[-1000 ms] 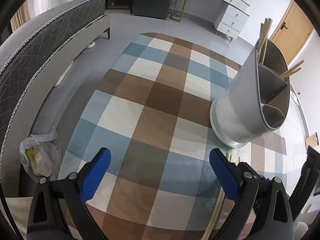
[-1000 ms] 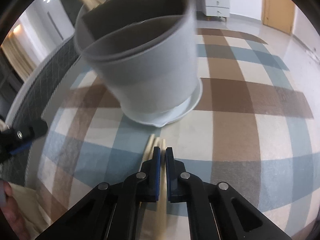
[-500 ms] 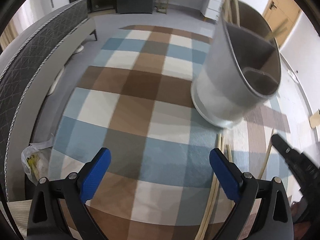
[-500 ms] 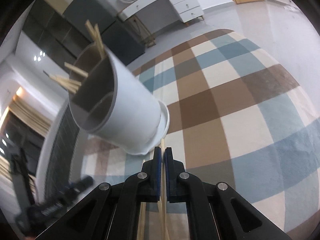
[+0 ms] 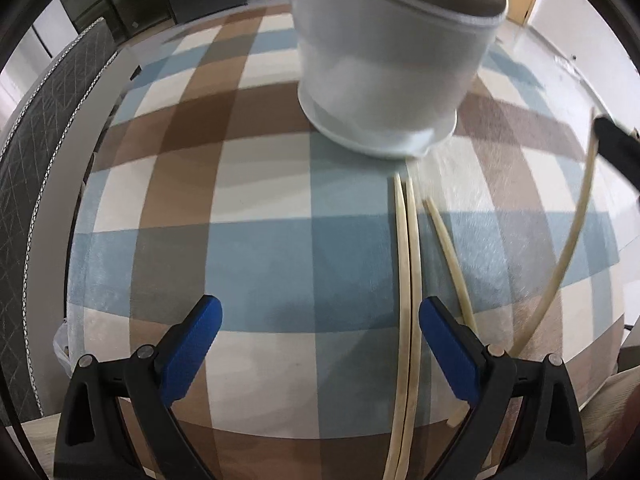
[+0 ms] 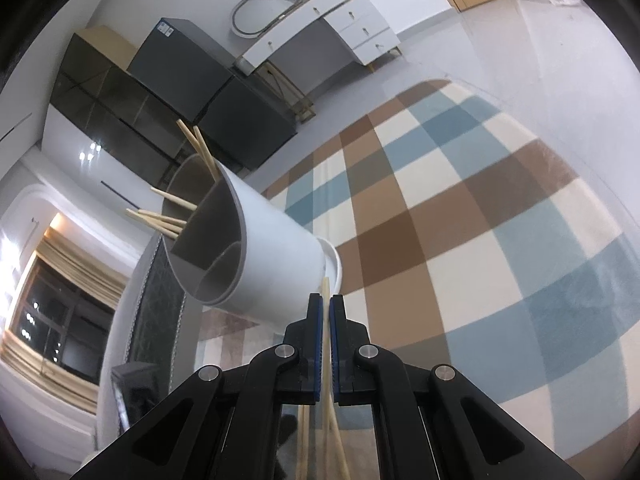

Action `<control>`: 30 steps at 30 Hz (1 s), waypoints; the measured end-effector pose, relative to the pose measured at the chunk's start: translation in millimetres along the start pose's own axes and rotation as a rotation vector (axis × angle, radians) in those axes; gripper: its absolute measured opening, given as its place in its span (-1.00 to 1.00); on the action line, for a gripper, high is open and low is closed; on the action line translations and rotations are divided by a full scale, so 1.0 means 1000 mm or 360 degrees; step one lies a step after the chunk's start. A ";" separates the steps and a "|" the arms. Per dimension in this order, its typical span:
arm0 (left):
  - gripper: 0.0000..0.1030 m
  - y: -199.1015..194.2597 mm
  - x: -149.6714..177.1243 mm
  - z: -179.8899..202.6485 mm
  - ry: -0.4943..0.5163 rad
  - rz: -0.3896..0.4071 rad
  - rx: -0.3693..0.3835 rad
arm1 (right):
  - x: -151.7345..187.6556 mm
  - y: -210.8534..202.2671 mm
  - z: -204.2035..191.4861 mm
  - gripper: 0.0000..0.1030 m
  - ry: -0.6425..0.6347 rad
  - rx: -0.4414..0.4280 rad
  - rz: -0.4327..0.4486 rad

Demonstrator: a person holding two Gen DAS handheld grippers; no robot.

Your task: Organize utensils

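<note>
A white utensil holder (image 5: 384,76) with grey dividers stands on the checked cloth; in the right wrist view (image 6: 256,248) it holds several wooden chopsticks (image 6: 160,216). My left gripper (image 5: 320,336) is open and empty, low over the cloth. Three chopsticks (image 5: 408,280) lie on the cloth by its right finger, pointing at the holder. My right gripper (image 6: 326,308) is shut on one chopstick (image 6: 327,344), lifted clear of the cloth, its tip near the holder's base. That chopstick (image 5: 568,240) and the right gripper's tip (image 5: 616,144) show at the right in the left wrist view.
The checked blue, brown and cream cloth (image 5: 240,240) covers the table. A grey quilted bed edge (image 5: 36,128) runs along the left. A white dresser (image 6: 332,20) and dark cabinets (image 6: 180,80) stand far behind.
My right gripper has lifted and tilted up with one chopstick in it. My left gripper has moved right and closer to the holder, over the chopsticks on the cloth.
</note>
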State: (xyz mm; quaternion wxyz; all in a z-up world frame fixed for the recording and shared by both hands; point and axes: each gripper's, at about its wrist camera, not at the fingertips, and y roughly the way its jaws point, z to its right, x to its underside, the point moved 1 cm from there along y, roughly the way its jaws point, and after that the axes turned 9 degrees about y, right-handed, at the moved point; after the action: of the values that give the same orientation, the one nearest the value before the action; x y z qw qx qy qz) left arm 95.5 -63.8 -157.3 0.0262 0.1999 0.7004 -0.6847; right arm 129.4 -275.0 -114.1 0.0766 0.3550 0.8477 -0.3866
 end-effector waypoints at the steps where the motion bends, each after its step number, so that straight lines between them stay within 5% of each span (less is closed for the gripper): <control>1: 0.87 0.001 0.000 0.000 -0.0003 -0.0012 -0.0009 | 0.000 -0.003 0.001 -0.95 0.0004 -0.0003 0.0004; 8: 0.88 -0.003 0.002 0.006 0.0014 -0.0007 -0.0103 | -0.006 -0.010 0.006 -0.95 0.0018 0.0012 0.0026; 19: 0.90 0.001 0.011 -0.003 -0.0069 -0.0046 -0.0086 | -0.006 -0.014 -0.005 -0.95 -0.0063 -0.0011 0.0047; 30: 0.81 0.001 -0.009 0.009 0.0059 0.0020 -0.0146 | -0.005 -0.016 -0.004 -0.95 -0.0042 -0.0020 0.0046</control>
State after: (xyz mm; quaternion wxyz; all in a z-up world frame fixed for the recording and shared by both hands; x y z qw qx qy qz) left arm 102.3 -75.0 -156.3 0.0267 0.2157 0.7302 -0.6478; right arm 123.7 -282.1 -99.7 0.0958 0.3616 0.8439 -0.3847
